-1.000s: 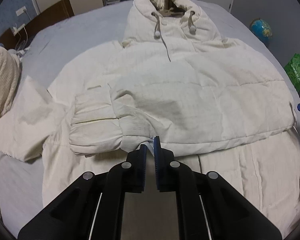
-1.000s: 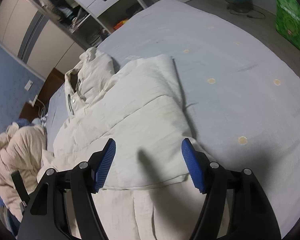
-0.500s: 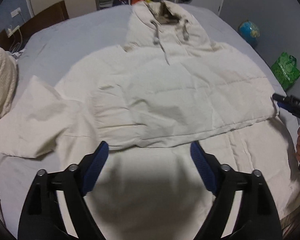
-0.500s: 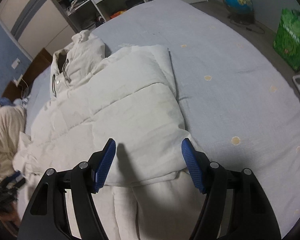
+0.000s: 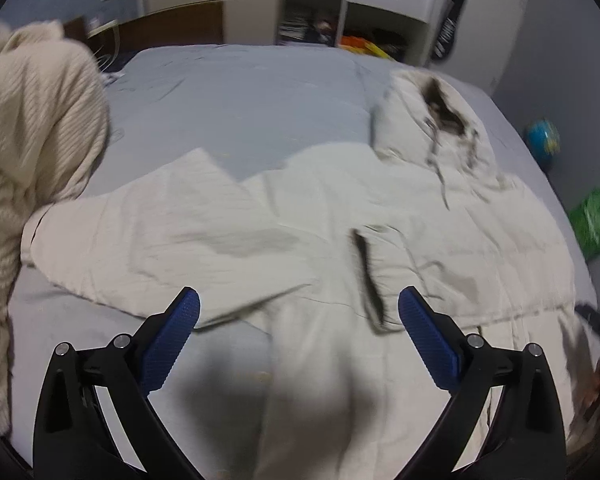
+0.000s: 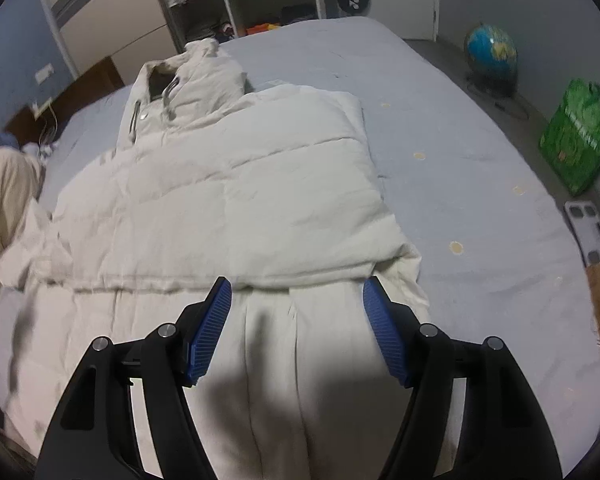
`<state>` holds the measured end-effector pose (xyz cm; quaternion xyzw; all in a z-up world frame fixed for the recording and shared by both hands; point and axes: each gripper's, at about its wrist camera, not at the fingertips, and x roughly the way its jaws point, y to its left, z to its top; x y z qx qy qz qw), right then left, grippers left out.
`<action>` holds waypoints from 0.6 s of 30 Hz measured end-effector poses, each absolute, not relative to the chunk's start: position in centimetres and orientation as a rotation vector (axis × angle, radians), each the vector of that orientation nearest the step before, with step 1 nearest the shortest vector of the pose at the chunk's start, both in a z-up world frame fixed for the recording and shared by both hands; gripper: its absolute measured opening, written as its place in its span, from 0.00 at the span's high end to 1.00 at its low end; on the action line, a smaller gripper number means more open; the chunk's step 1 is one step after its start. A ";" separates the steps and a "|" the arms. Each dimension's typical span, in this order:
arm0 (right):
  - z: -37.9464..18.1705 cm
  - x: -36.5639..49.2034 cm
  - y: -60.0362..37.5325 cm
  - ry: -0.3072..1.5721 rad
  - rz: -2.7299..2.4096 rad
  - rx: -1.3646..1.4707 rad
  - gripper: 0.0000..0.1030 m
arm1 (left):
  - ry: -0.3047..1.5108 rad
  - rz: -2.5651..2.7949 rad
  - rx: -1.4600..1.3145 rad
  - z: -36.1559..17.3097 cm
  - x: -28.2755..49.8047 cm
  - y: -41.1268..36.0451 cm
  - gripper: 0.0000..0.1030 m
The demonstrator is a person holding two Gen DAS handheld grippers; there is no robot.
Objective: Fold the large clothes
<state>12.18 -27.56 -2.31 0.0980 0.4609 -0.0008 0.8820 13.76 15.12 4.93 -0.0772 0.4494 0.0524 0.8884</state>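
Left wrist view: the left gripper is seen with its jaws spread wide, having just been opening, and nothing is pinched between them. The cream hooded padded jacket is spread front-up on the grey-blue bed, filling the frame from 9 to 3 o'clock. The hood lies at 1 o'clock. One sleeve is still stretched out flat towards 9 o'clock. What looks like the other cuff rests across the body near the centre, though this is blurred. A knitted cream garment is heaped at 9 o'clock.

Right wrist view: the right gripper is held part-open above the lower hem, with nothing clamped. The jacket body is seen as a thick quilted slab with a straight folded edge at 2 o'clock, so that side is judged already turned in.

The fold is judged roughly half done: the outstretched sleeve remains to be brought in, then the length and hood doubled over. The padding is puffy and may spring back.
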 end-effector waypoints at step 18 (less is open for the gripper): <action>-1.9 7.6 -21.6 0.952 0.059 0.014 0.37 | 0.902 0.150 -0.385 4.1 12.3 22.6 0.07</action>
